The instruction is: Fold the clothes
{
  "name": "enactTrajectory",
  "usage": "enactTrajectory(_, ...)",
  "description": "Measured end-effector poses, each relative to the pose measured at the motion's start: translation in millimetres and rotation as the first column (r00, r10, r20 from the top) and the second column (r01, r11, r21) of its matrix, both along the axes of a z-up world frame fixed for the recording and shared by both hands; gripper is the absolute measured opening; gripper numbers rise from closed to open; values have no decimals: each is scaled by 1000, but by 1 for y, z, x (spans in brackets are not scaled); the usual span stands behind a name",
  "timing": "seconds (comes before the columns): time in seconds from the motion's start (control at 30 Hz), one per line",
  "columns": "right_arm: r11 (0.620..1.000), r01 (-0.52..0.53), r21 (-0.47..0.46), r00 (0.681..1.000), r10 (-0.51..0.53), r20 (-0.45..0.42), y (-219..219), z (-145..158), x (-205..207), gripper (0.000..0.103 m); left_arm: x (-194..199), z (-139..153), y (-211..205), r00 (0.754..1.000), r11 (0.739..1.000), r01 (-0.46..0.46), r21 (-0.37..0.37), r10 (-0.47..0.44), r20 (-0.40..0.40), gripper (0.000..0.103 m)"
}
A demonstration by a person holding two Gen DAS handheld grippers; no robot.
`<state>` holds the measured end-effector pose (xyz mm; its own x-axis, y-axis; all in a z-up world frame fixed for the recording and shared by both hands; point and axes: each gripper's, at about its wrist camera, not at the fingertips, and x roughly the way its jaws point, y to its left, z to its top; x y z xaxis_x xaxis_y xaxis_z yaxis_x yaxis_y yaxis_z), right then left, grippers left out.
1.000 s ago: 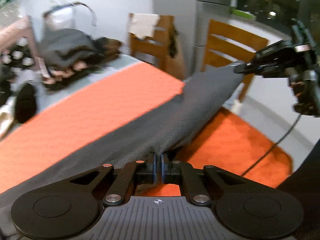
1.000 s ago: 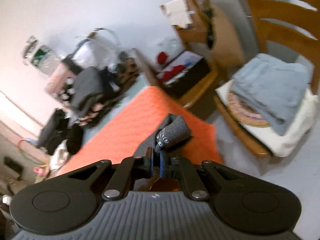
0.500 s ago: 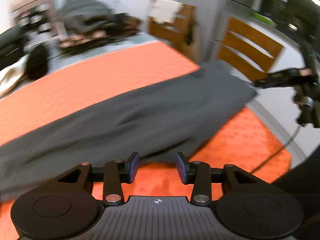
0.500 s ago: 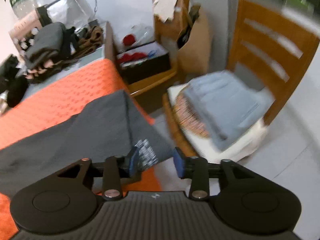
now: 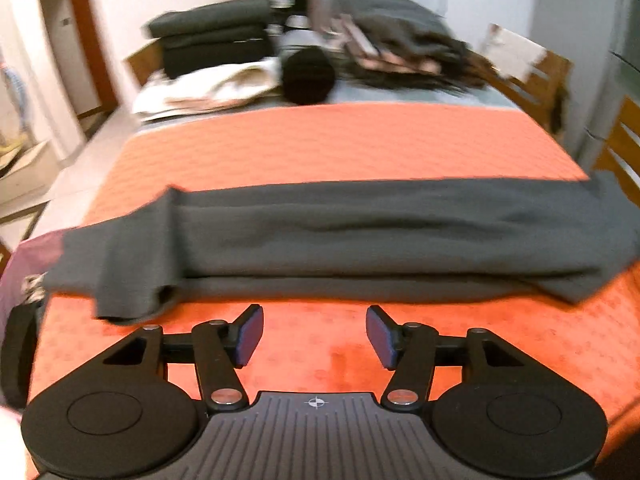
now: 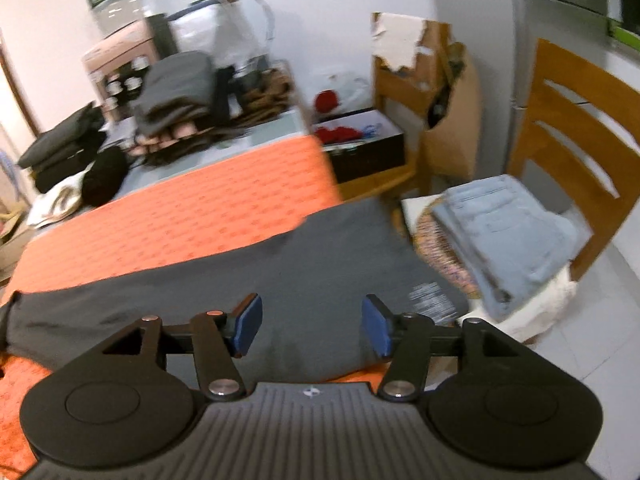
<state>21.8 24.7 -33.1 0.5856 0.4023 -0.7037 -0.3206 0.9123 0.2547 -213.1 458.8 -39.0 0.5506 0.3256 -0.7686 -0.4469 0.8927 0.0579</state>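
A long dark grey garment point(image 5: 360, 236) lies folded lengthwise across the orange tablecloth point(image 5: 328, 148), its left end doubled over and its right end hanging past the table edge. My left gripper point(image 5: 315, 332) is open and empty, just in front of the garment's near edge. In the right wrist view the same garment point(image 6: 280, 280) ends at the table's right edge with a white printed label point(image 6: 430, 300) showing. My right gripper point(image 6: 312, 328) is open and empty above that end.
Piles of dark and cream clothes point(image 5: 248, 52) fill the table's far end. A wooden chair point(image 6: 576, 132) to the right holds folded light blue jeans point(image 6: 504, 232) on a cushion. Another chair and a box of red items point(image 6: 360, 148) stand behind.
Both grippers were shut on the grey garment a second ago, holding it stretched. They let it down on the table, opened and drew back; the jaws are now wider apart.
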Motion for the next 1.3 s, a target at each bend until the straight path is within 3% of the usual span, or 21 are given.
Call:
enactTrajectory(0.2, 1000, -4, -1, 1000, 4, -24, 64, 0, -45, 63, -18, -1, 54, 1000, 997, 11, 75, -10, -10, 63)
enactTrajectory(0.4, 1000, 10, -27, 999, -11, -32, 122, -1, -91, 64, -24, -13, 85, 991, 984, 135, 120, -136, 0, 63)
enactTrajectory(0.53, 999, 41, -34, 999, -42, -27, 155, 1, -120, 64, -18, -27, 92, 972, 958, 231, 172, -235, 3, 62)
enactTrajectory(0.57, 998, 49, -34, 998, -49, -26, 163, 2, -127, 64, -17, -30, 94, 968, 950, 249, 186, -253, -2, 58)
enactTrajectory(0.63, 998, 60, -35, 998, -61, -25, 176, 4, -140, 64, -16, -31, 102, 960, 942, 276, 191, -280, -7, 21)
enactTrajectory(0.67, 997, 64, -37, 998, -65, -25, 182, 6, -146, 64, -17, -27, 110, 960, 944, 276, 180, -281, 2, 15)
enactTrajectory(0.7, 997, 67, -38, 997, -67, -23, 187, 7, -152, 64, -19, -21, 119, 963, 951, 260, 166, -267, 23, 10)
enactTrajectory(0.8, 996, 71, -47, 997, -72, -22, 200, 9, -164, 64, -27, 0, 155, 979, 977, 171, 125, -182, 89, 10)
enactTrajectory(0.93, 996, 77, -48, 996, -79, -36, 218, 8, -171, 64, -32, 17, 214, 992, 995, 57, 78, -65, 112, 10)
enactTrajectory(1.1, 997, 51, -62, 998, -53, -35, 243, 10, -173, 64, -31, 9, 278, 993, 996, -66, 61, 60, 97, 10)
enactTrajectory(1.3, 998, 24, -63, 999, -26, -32, 267, 14, -173, 64, -36, -3, 334, 971, 977, -210, -26, 212, 114, 12)
